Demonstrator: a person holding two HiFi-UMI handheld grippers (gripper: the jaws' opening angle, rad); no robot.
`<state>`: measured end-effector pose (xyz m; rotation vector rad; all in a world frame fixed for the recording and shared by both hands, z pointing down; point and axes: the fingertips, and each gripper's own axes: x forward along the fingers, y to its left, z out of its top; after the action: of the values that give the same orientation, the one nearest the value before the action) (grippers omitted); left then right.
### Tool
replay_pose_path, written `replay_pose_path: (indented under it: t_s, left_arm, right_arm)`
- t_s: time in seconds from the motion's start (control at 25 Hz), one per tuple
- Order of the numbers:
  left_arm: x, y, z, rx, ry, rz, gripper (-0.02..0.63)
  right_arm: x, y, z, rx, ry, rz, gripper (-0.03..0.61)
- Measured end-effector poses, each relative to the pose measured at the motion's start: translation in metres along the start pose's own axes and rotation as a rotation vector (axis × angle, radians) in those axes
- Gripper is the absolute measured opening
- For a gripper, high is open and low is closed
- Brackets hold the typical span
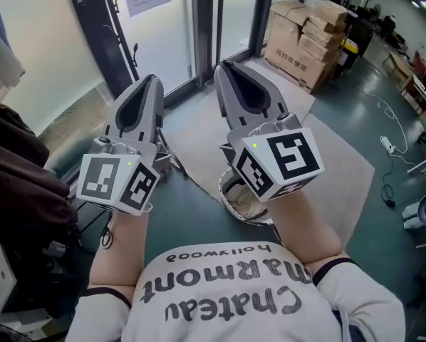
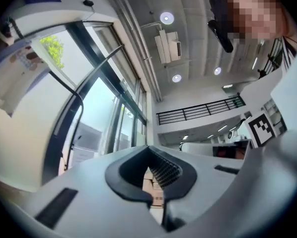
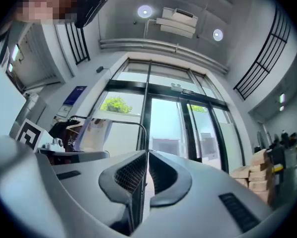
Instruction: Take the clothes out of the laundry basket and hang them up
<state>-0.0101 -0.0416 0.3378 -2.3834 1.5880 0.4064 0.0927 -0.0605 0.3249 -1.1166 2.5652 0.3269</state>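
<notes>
Jaws pressed together and empty, the left gripper (image 1: 153, 81) and right gripper (image 1: 222, 67) point side by side toward glass doors (image 1: 156, 34). Below the right one, the laundry basket (image 1: 250, 221) holding pale clothes (image 1: 243, 199) sits at the near edge of the mat (image 1: 327, 155).

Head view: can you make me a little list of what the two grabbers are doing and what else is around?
left gripper: shut, holding nothing, held up in front of the person
right gripper: shut, holding nothing, beside the left one
basket: on the floor below the right gripper, partly hidden by it; contents unclear
dark clothing: bunched at the left edge
cardboard boxes: stacked at the upper right
glass doors: straight ahead
clothes in grippers: none
</notes>
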Motion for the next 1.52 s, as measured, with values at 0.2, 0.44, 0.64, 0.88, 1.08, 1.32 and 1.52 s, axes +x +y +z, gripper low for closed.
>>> replay_pose_path:
  t_s: [0.2, 0.44, 0.64, 0.88, 1.08, 1.32, 1.52]
  left_arm:
    - [0.056, -0.108, -0.042, -0.069, 0.039, -0.206, 0.009]
    - [0.092, -0.202, -0.089, -0.156, 0.135, -0.374, 0.009]
    - [0.108, -0.213, -0.148, -0.218, 0.234, -0.416, 0.009]
    - [0.124, -0.201, -0.246, -0.271, 0.345, -0.431, 0.009]
    - [0.128, -0.18, -0.336, -0.275, 0.455, -0.492, 0.009]
    - [0.121, -0.162, -0.426, -0.264, 0.585, -0.597, 0.009]
    - [0.111, -0.146, -0.503, -0.281, 0.704, -0.608, 0.009]
  right_arm:
    - [-0.081, -0.091, -0.006, -0.027, 0.087, -0.119, 0.04]
    - [-0.167, -0.162, -0.031, -0.034, 0.242, -0.175, 0.04]
    - [-0.205, -0.193, -0.087, 0.081, 0.323, -0.27, 0.04]
    - [-0.217, -0.223, -0.178, 0.222, 0.377, -0.359, 0.035]
    - [-0.199, -0.242, -0.256, 0.266, 0.463, -0.408, 0.035]
    - [-0.195, -0.243, -0.346, 0.336, 0.557, -0.467, 0.035]
    - [-0.208, -0.246, -0.424, 0.411, 0.649, -0.532, 0.035]
